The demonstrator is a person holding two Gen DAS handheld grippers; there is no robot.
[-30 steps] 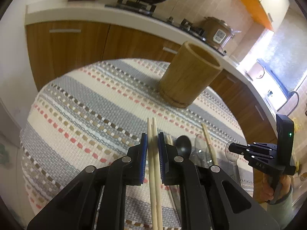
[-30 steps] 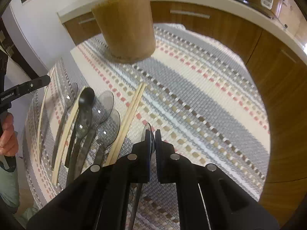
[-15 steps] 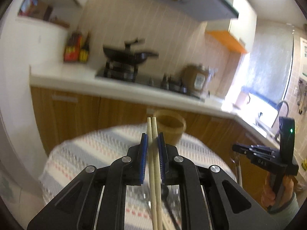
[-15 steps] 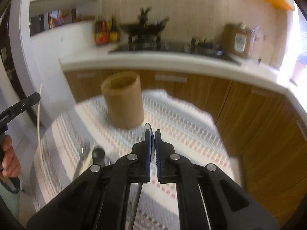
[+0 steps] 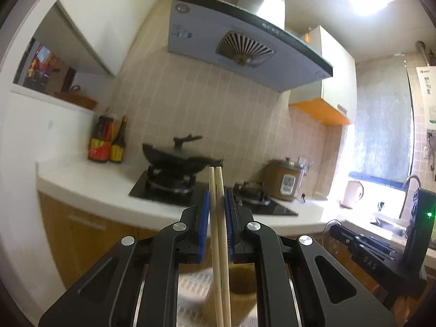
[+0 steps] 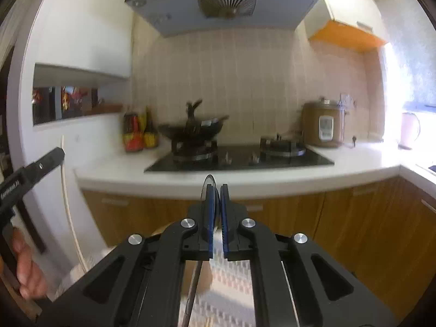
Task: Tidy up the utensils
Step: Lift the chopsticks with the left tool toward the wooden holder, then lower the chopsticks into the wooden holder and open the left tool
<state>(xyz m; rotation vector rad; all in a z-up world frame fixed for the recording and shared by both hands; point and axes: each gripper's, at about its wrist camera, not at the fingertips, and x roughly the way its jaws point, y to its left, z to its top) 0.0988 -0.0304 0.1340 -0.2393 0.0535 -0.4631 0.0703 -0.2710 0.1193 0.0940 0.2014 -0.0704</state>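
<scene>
Left gripper (image 5: pixel 216 212) pinches a pair of chopsticks (image 5: pixel 219 234) lengthwise; right gripper (image 6: pixel 214 207) is pressed onto a clear spoon (image 6: pixel 208 190). Both utensils are carried high, presumably for dropping into the wooden holder (image 5: pixel 242 278) below.

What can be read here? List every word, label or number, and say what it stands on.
"DAS": on the side of the right gripper, in the left wrist view.
"GenRobot.AI", blurred but legible: on the left gripper, in the right wrist view.
Too blurred to read: range hood sticker, sauce bottle labels, rice cooker panel.
</scene>
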